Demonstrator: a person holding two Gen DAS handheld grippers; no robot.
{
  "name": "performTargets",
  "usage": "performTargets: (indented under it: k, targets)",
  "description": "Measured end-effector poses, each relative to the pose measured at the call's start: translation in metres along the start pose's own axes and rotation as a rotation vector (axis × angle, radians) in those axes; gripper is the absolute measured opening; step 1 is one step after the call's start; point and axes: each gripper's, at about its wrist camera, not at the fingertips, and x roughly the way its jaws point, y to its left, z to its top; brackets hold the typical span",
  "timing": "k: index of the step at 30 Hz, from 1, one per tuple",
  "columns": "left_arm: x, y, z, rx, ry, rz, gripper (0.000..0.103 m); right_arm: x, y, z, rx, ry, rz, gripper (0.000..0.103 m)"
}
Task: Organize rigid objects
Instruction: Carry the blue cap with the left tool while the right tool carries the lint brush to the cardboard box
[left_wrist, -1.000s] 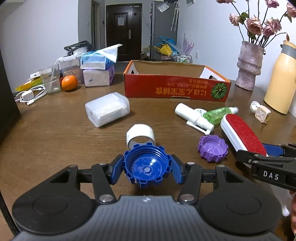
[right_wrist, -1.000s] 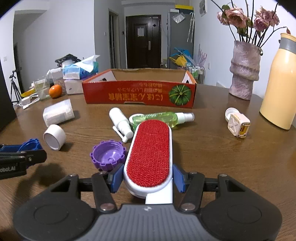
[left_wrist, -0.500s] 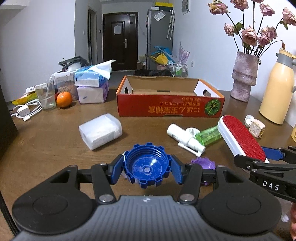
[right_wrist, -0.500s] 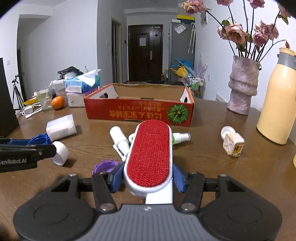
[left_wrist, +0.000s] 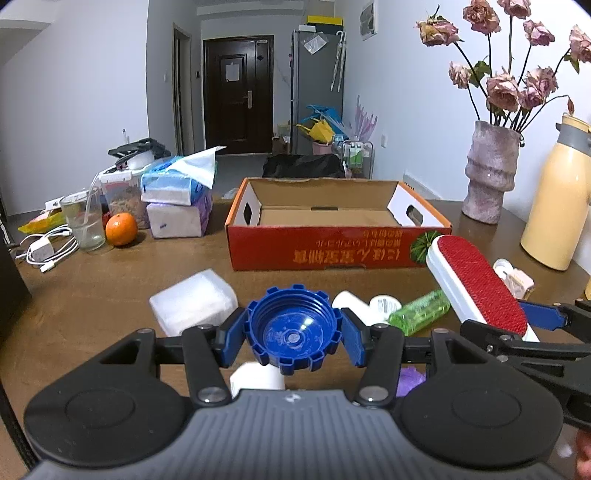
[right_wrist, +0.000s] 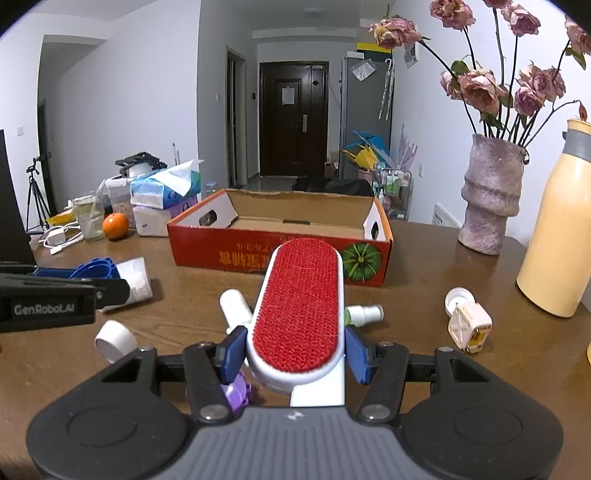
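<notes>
Blue cap (left_wrist: 293, 334) and lint brush (right_wrist: 297, 310), clamped in left and right jaws, have risen off the tabletop (right_wrist: 413, 295) toward the open box (right_wrist: 280, 236).

White walls (left_wrist: 92, 92), dark door (left_wrist: 236, 92), grey fridge (left_wrist: 317, 92), wood table (left_wrist: 92, 288)

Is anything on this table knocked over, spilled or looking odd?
Nothing is spilled. The clear green spray bottle and the white spray bottle lie on their sides on the brown wooden table, and the printing on the red cardboard box reads upside down.
</notes>
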Motion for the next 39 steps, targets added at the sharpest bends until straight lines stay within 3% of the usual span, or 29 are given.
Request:
performTargets:
  k: [20, 39]
  targets:
    - [0.045, -0.007, 0.04, -0.046, -0.022, -0.009, 0.055, 0.037, -0.006, 0.04, 0.004, -0.062, 0.009, 0.055]
    - [0.085, -0.009, 0.064, -0.059, -0.031, 0.004, 0.055, 0.081, -0.012, 0.059, 0.011, -0.036, 0.007, 0.055]
